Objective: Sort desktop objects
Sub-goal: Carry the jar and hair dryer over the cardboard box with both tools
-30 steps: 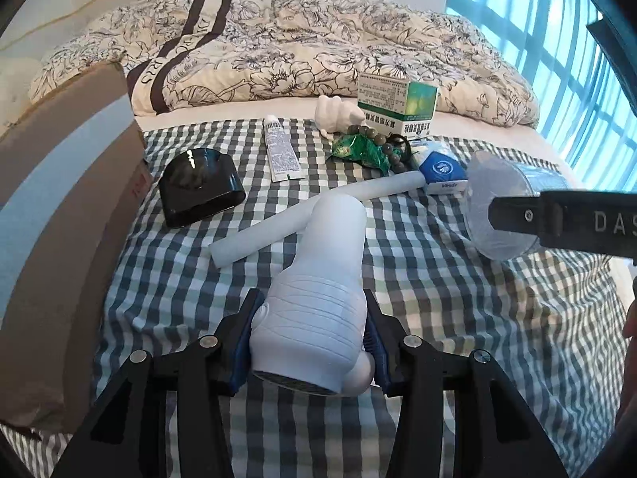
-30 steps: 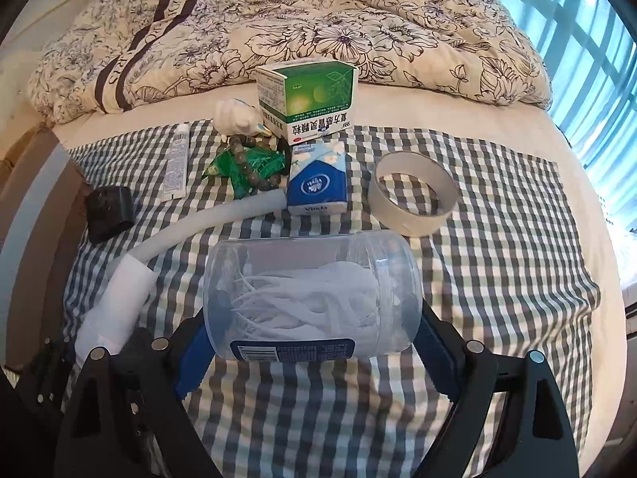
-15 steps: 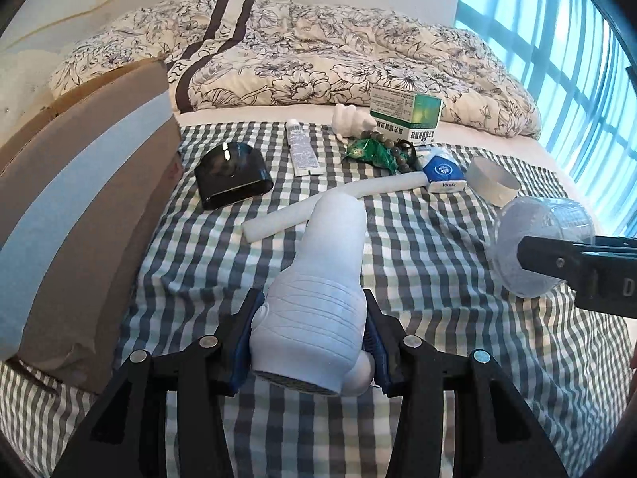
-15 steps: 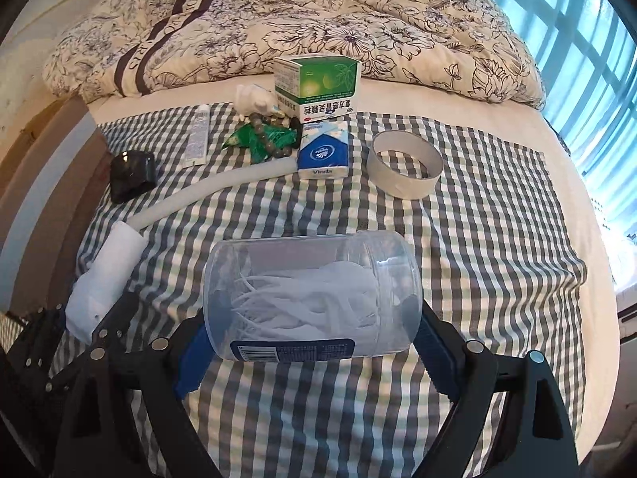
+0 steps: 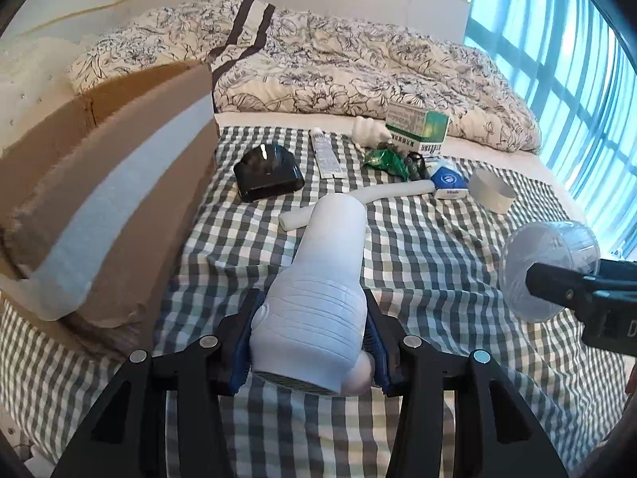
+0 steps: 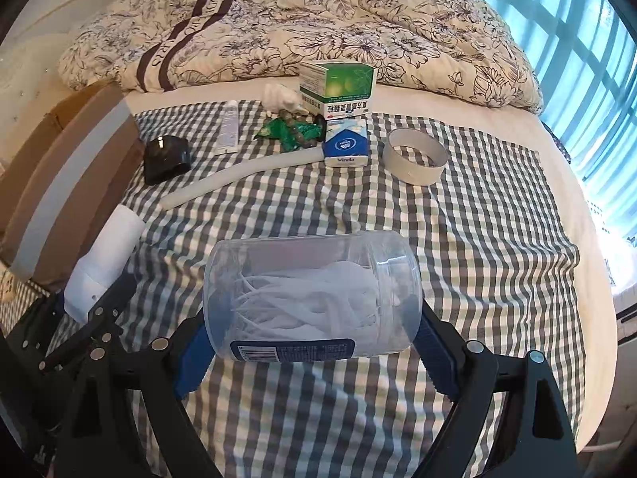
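Checked cloth covers a bed beside a floral duvet, a cardboard box and blue-lit windows. "Vinda" reads on the tissue pack; the green carton carries Chinese print. 2 grippers hold things above the cloth: the left gripper clamps a white dryer, the right gripper clamps a clear jar lying sideways.

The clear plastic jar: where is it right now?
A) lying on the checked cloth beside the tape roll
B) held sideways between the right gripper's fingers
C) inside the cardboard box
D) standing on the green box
B: the clear plastic jar lies sideways, clamped in the right gripper, above the checked cloth.
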